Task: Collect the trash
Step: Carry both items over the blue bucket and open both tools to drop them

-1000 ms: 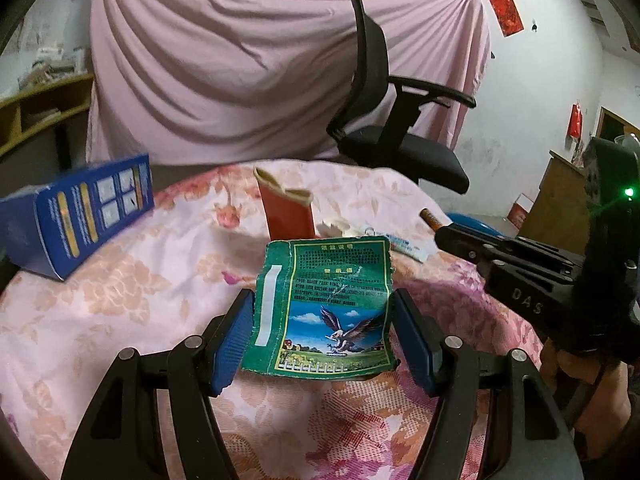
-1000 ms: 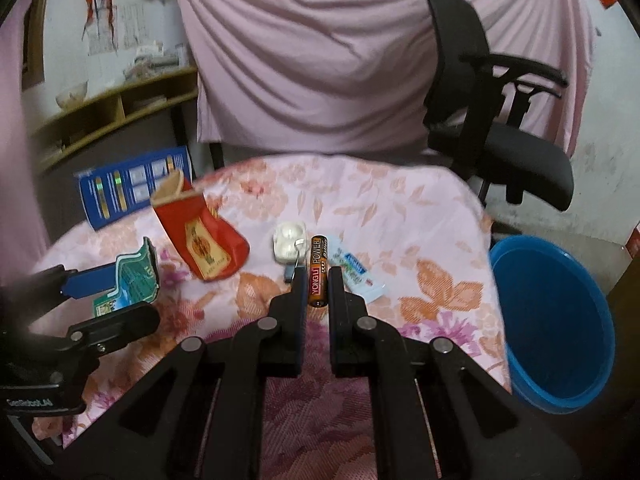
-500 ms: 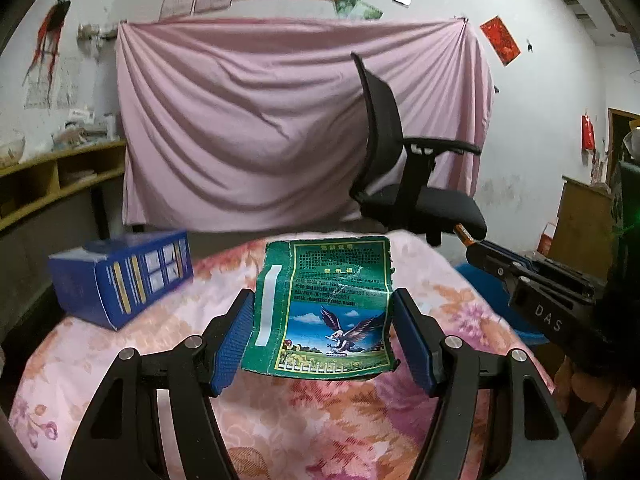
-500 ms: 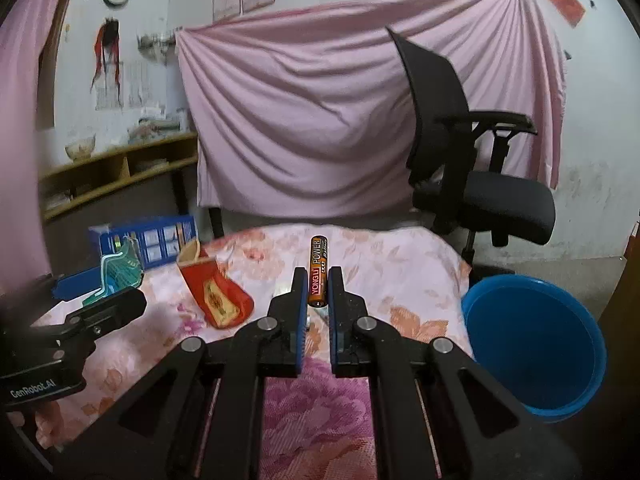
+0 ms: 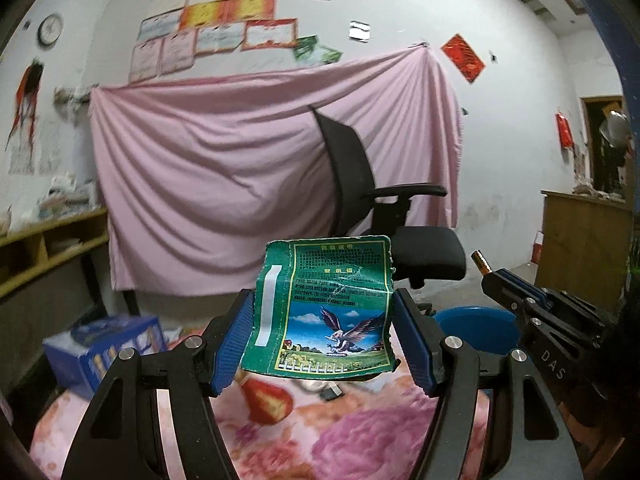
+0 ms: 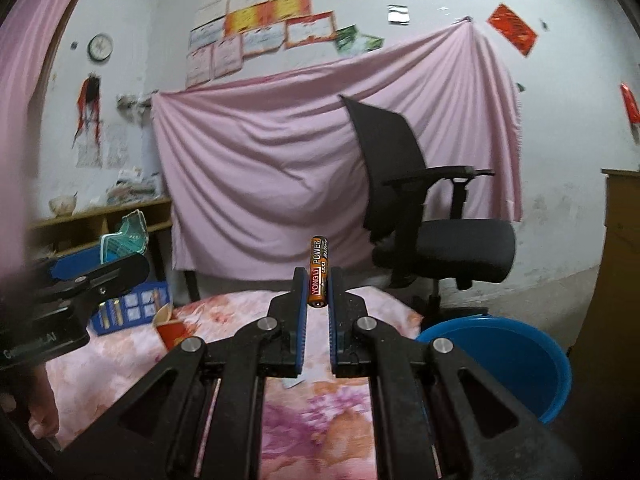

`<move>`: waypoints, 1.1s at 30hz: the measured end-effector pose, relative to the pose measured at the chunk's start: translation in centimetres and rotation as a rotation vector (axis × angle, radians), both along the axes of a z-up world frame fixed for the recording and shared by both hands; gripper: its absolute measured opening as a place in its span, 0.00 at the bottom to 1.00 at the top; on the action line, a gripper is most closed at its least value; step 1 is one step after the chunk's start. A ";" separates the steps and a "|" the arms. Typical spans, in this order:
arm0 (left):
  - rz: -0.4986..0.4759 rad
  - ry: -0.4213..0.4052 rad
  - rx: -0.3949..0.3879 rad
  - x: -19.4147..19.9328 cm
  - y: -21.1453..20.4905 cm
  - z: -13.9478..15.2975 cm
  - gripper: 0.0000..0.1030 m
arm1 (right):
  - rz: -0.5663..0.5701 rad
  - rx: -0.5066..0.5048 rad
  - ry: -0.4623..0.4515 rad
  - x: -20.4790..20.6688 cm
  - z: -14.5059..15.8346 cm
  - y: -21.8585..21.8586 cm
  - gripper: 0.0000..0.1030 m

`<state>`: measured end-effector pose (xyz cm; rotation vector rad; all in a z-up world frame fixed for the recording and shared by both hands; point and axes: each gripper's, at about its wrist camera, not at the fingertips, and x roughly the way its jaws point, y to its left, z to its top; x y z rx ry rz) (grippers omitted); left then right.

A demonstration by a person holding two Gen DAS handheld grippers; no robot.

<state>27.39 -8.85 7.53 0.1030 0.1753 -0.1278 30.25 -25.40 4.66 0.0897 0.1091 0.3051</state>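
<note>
Counts: 2 grippers, left gripper (image 5: 324, 344) w/ 1 green wrapper (image 5: 326, 312), right gripper (image 6: 318, 292) w/ 1 battery (image 6: 318, 272). On the floral cloth: 1 blue box (image 5: 102, 346) far left, 1 red packet (image 5: 266, 400) near centre, plus approx 1 small blurred item, can't tell what. Off to the right: 1 blue bucket (image 6: 504, 360), 1 office chair (image 6: 420, 208) far behind.

Probably home: draped sheet (image 5: 240, 184), office chair (image 5: 384, 216).

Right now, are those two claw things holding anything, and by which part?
Yes. The left gripper pinches a green packet by its side edges. The right gripper clamps a battery by its lower half.
</note>
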 end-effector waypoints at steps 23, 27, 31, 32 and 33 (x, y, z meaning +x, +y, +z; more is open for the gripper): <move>-0.244 0.208 0.007 9.9 -13.4 -2.3 0.61 | -0.218 0.197 0.170 2.7 -2.7 -11.7 0.29; -0.277 0.300 -0.022 12.7 -14.8 -3.0 0.61 | -0.232 0.215 0.221 3.7 -3.9 -12.5 0.29; -0.296 0.393 -0.035 14.6 -15.6 -4.2 0.61 | -0.248 0.252 0.264 4.4 -5.0 -13.7 0.29; -0.295 0.418 -0.038 15.4 -16.0 -4.6 0.61 | -0.252 0.263 0.276 4.7 -5.3 -14.1 0.29; -0.291 0.433 -0.039 15.7 -16.2 -4.9 0.61 | -0.254 0.273 0.286 4.9 -5.5 -14.3 0.29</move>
